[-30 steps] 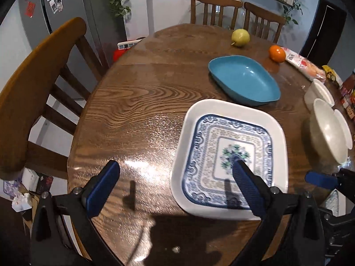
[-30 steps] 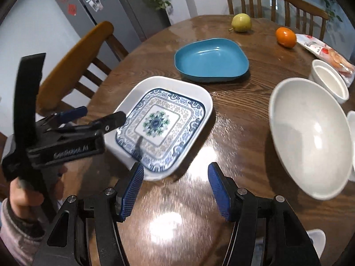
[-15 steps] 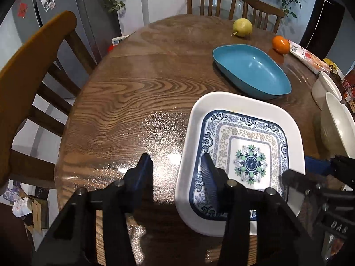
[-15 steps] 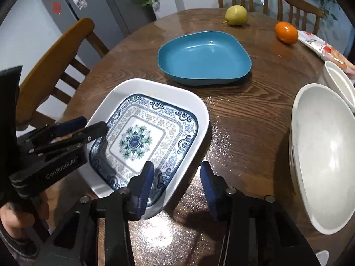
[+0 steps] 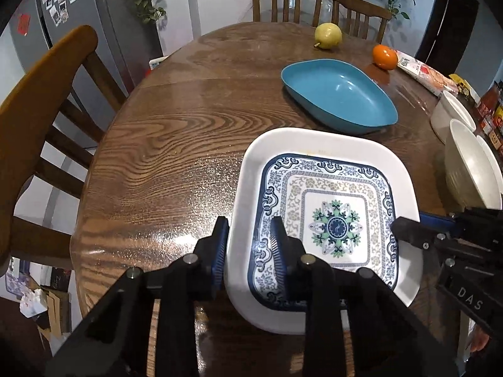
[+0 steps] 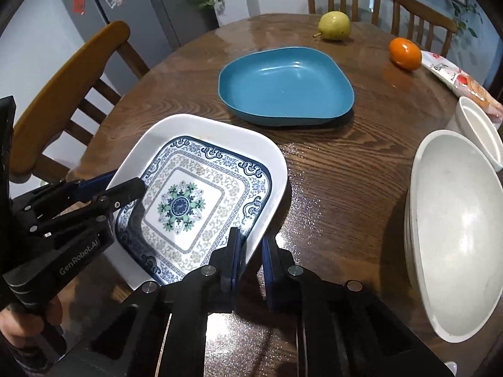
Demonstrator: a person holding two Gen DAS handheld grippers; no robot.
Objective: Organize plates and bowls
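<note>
Square patterned plate (image 5: 333, 220) tilts, both closing grippers astride its rim.

Both wrist views: indoor, moderately lit, cool cast. Overhead light gives sparkling glare patches on the glossy wooden desk (image 5: 176, 144), strongest near its closer edge and beside the patterned plate (image 6: 201, 194). Soft highlight inside the white bowl (image 6: 456, 232). Short dark shadow under the blue dish (image 6: 286, 84). Strong fisheye bending; chair (image 5: 47, 100) curves at the frame edge; corners vignette to black. Centre sharp, periphery slightly soft. No motion blur.
</note>
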